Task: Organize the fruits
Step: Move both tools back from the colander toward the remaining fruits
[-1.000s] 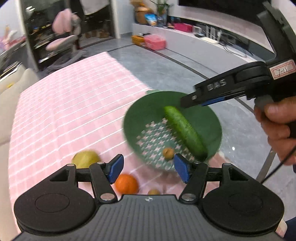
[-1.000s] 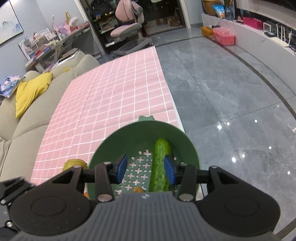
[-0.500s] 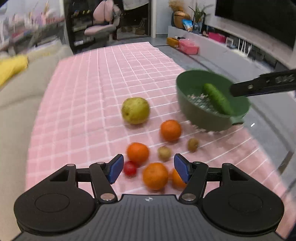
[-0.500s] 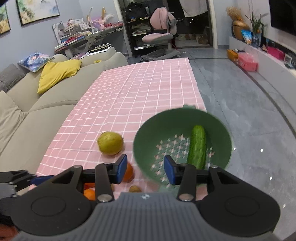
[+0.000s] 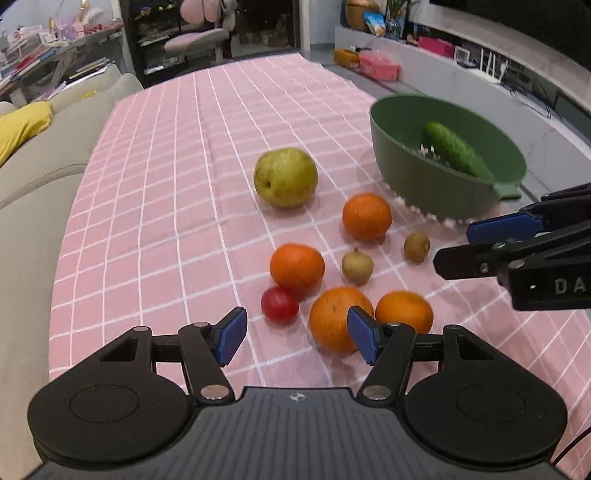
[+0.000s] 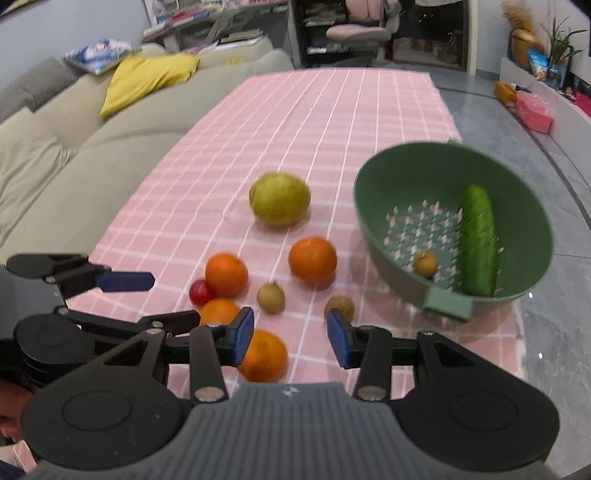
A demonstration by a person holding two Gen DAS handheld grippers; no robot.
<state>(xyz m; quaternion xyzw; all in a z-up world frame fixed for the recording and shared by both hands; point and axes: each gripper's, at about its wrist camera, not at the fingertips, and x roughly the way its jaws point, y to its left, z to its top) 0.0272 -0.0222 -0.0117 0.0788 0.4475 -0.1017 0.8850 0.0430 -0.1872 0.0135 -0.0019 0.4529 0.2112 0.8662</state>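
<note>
A green colander bowl point(image 5: 436, 184) point(image 6: 399, 177) stands near the table's right edge and holds a cucumber point(image 5: 454, 149) point(image 6: 477, 240) and one small brown fruit point(image 6: 425, 263). On the pink checked cloth lie a yellow-green pear point(image 5: 285, 176) point(image 6: 279, 199), several oranges point(image 5: 366, 216) point(image 6: 312, 259), a red tomato point(image 5: 279, 304) point(image 6: 201, 291) and two small brown fruits point(image 5: 357, 266) point(image 6: 271, 297). My left gripper point(image 5: 293, 334) is open and empty, low over the nearest orange point(image 5: 338, 318). My right gripper point(image 6: 290, 338) is open and empty above the front fruits; it also shows in the left wrist view point(image 5: 476, 243).
A beige sofa point(image 6: 92, 140) with a yellow cushion point(image 6: 147, 79) runs along the table's left side. Grey tiled floor point(image 6: 554, 332) lies right of the table. A pink office chair point(image 5: 201, 33) and shelves stand beyond the far end.
Both grippers have pulled back from over the bowl toward the front of the table. The loose fruits have come into full view. Both stay open.
</note>
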